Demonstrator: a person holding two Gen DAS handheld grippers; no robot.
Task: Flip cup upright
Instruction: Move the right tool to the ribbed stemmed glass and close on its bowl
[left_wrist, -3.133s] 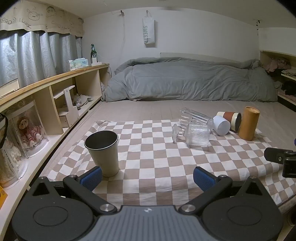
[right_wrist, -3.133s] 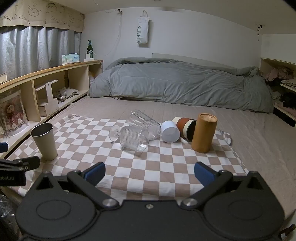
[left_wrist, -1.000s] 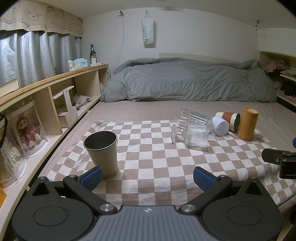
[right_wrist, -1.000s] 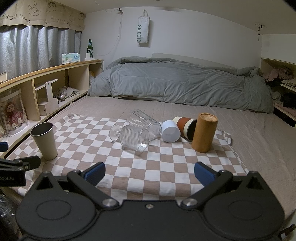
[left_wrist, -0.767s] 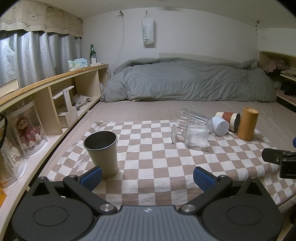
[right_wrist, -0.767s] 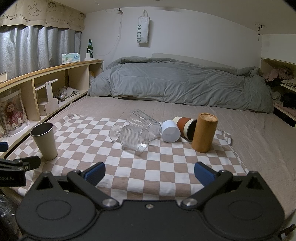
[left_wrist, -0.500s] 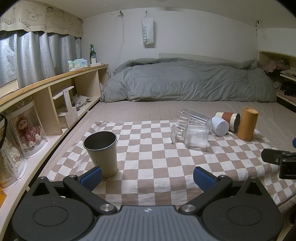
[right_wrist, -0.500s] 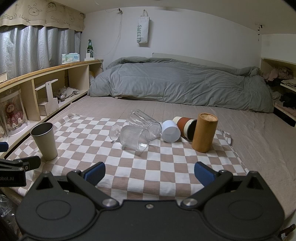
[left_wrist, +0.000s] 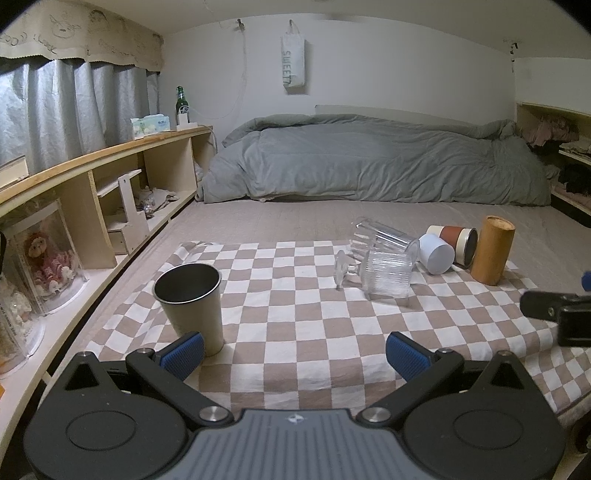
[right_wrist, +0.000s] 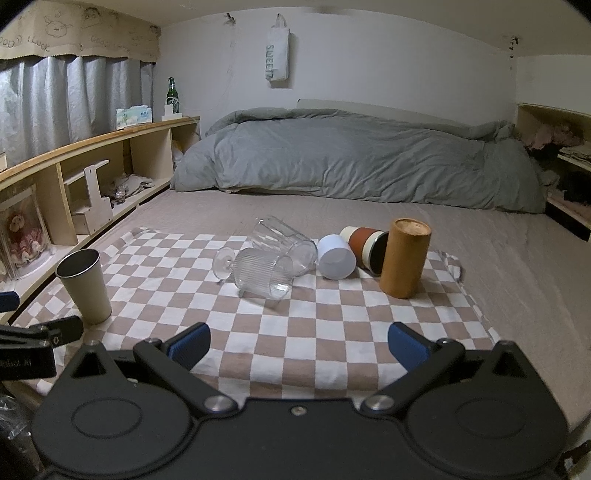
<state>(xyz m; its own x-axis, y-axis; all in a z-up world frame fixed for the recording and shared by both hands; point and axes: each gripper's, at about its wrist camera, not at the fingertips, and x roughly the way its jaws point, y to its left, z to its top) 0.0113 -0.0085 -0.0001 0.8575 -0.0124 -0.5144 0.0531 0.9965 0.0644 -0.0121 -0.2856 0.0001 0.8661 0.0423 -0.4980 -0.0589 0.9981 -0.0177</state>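
Several cups lie on their sides on a checkered cloth (left_wrist: 295, 325): a ribbed stemmed glass (left_wrist: 384, 275) (right_wrist: 264, 273), a clear tumbler (left_wrist: 380, 236) (right_wrist: 282, 236), a white cup (left_wrist: 437, 254) (right_wrist: 336, 256) and a brown-and-cream cup (left_wrist: 456, 240) (right_wrist: 365, 242). A metal cup (left_wrist: 192, 301) (right_wrist: 85, 286) stands upright at the left. A tan cylinder (left_wrist: 493, 249) (right_wrist: 404, 256) stands at the right. My left gripper (left_wrist: 293, 354) is open and empty, close beside the metal cup. My right gripper (right_wrist: 297, 345) is open and empty, well short of the glasses.
The cloth lies on a bed with a grey duvet (left_wrist: 369, 162) at the far end. A wooden shelf unit (left_wrist: 92, 192) runs along the left with a boxed doll (left_wrist: 44, 251). The other gripper shows at each view's edge (left_wrist: 557, 314) (right_wrist: 29, 343).
Both grippers have stayed almost still; the view has only drifted slightly. No cup has moved.
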